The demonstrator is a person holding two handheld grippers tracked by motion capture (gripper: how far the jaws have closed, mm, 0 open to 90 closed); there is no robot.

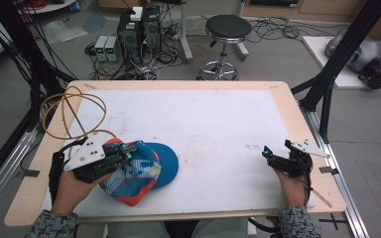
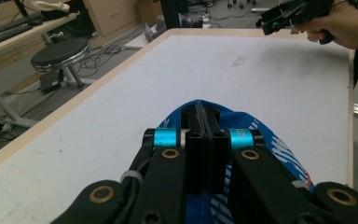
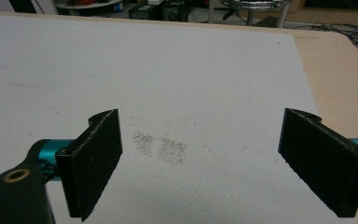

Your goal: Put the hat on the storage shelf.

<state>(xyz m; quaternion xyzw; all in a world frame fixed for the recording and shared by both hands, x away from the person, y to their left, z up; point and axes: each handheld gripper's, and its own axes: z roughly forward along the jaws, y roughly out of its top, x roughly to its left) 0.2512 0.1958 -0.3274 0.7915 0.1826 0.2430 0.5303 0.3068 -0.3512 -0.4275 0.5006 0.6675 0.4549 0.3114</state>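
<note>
Left claw [image 1: 129, 148] is clamped tight on the cap [image 1: 144, 171], jaws pinched together right on the blue fabric, you can see it best in the left gripper view where the cap [image 2: 265, 140] bulges out on both sides of the closed jaws. The cap is blue with white patterned panels and an orange edge, and it sits at the near left part of the table [image 1: 218, 124], partly under the claw, brim side pointing toward the middle. The hand [image 1: 72, 191] holding that claw comes in from the bottom left corner, and an orange cable [image 1: 62, 114] loops off behind it over the table's left edge.

Right claw [image 1: 267, 154] is way over at the near right side, well apart from the cap, jaws spread wide with nothing between them, just bare white table and a grey smudge [image 3: 161, 147] below
</note>
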